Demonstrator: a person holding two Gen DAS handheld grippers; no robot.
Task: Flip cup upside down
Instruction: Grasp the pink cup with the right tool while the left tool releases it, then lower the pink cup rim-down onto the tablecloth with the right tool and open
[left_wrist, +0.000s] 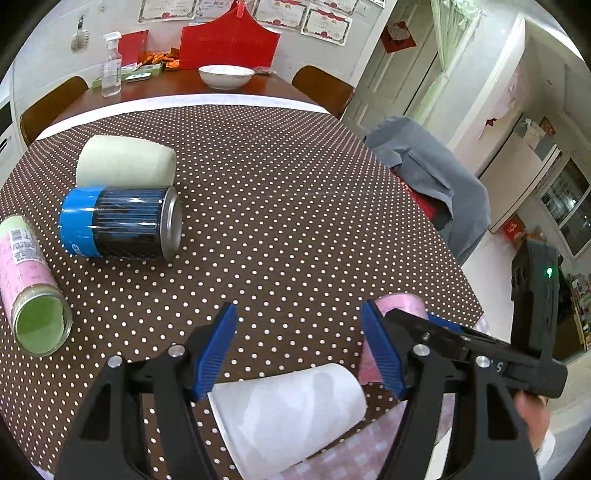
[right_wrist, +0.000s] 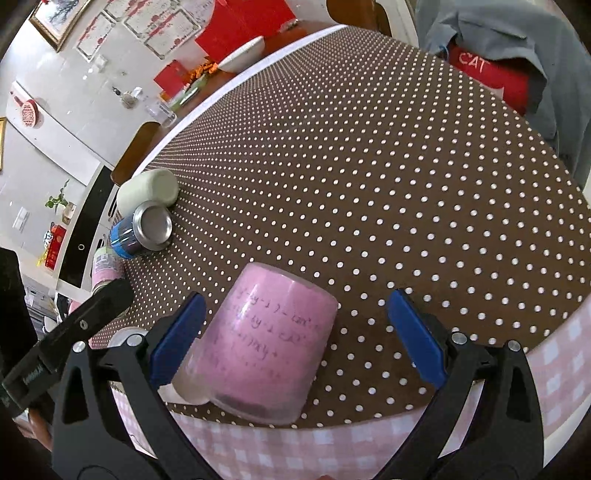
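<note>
A white paper cup (left_wrist: 288, 413) lies on its side at the near table edge, just below and between the blue fingers of my open left gripper (left_wrist: 299, 350). A pink cup with handwriting (right_wrist: 266, 347) stands at the near edge, base up as far as I can tell, between the open jaws of my right gripper (right_wrist: 295, 332), close to its left finger; the jaws are apart from it. Its top also shows in the left wrist view (left_wrist: 402, 304) behind my right gripper's body.
A pale green cup (left_wrist: 125, 162), a blue and black can (left_wrist: 122, 227) and a pink-labelled jar with a green lid (left_wrist: 29, 288) lie on their sides at the left of the dotted tablecloth (left_wrist: 295, 206). A chair with grey clothing (left_wrist: 432, 173) stands at the right.
</note>
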